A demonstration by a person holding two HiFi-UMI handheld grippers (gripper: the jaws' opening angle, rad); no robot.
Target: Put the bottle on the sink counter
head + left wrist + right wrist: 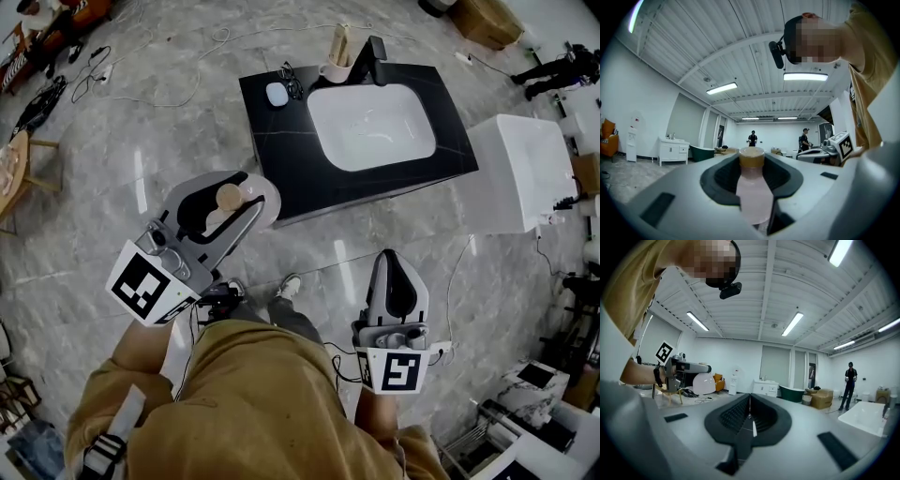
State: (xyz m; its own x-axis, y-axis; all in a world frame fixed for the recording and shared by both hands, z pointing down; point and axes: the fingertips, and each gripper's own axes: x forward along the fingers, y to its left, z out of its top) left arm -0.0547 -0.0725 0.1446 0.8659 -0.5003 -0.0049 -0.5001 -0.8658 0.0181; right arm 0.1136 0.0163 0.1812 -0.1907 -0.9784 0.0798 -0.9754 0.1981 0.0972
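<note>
Transit step in hand: my left claw (pixel 246 199) pinches the pink, tan-capped bottle (pixel 753 192) by its body, well short of the black sink counter (pixel 281 150) ahead. Both claws point level in front of my torso, and my right claw (pixel 394 258) is pressed together on nothing. Next, I judge, comes a forward reach to stand the bottle upright on bare counter beside the basin (pixel 370 127).

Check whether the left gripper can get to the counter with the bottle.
Probably yes. The left gripper is shut on the bottle, and only open floor shows between it and the counter, whose near left corner is bare.
</note>
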